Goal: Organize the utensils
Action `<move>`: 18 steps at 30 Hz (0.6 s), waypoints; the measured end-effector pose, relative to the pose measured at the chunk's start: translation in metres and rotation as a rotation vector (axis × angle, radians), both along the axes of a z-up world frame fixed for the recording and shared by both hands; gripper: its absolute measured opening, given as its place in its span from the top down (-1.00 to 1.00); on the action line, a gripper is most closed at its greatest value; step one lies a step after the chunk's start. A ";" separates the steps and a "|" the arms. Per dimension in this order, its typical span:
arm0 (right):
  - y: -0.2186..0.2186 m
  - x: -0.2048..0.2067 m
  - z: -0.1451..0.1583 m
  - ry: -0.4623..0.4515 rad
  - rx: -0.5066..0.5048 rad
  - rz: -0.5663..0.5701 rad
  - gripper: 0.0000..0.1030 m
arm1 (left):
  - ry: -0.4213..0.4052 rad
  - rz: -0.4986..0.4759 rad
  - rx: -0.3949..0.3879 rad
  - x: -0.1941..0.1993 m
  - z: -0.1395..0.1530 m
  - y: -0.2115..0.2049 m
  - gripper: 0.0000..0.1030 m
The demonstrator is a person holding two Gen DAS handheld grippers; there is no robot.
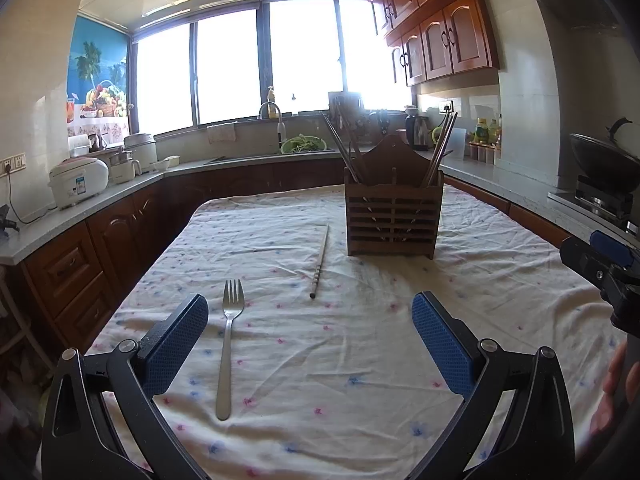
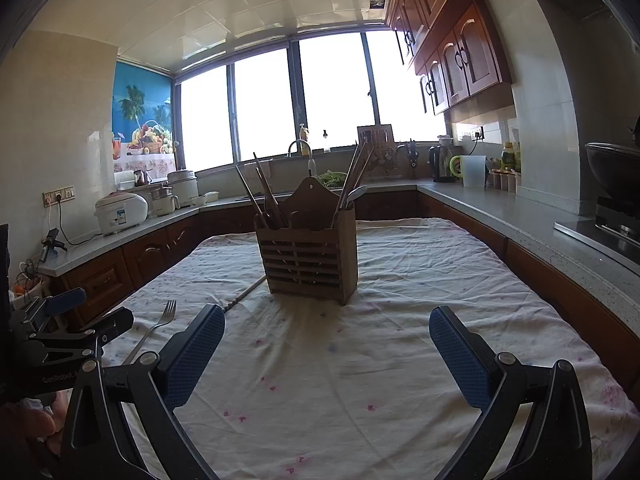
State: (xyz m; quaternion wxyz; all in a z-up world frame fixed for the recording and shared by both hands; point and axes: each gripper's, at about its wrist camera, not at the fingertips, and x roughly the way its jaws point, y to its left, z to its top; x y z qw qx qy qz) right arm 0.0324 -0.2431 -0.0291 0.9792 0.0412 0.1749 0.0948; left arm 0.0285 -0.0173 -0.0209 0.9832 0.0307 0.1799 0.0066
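A metal fork lies on the floral tablecloth, tines pointing away, just inside my left gripper's left finger. A single chopstick lies ahead of it, near the wooden utensil holder. The holder stands upright with several chopsticks in both compartments and a spoon in the right one. My left gripper is open and empty above the cloth. My right gripper is open and empty, facing the holder. The fork and chopstick show at its left.
Counters surround the table: a rice cooker on the left, a sink with greens at the back, a kettle and bottles on the right, and a wok on the stove. The other gripper shows at the right edge.
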 end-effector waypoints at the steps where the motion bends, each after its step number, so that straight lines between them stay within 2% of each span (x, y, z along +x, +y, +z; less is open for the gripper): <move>1: 0.000 0.000 0.000 -0.001 0.000 0.000 -1.00 | 0.001 0.000 -0.001 0.000 0.000 0.000 -1.00; 18: 0.002 0.000 0.004 -0.005 0.002 0.003 -1.00 | 0.005 0.002 -0.002 0.000 0.000 0.001 -1.00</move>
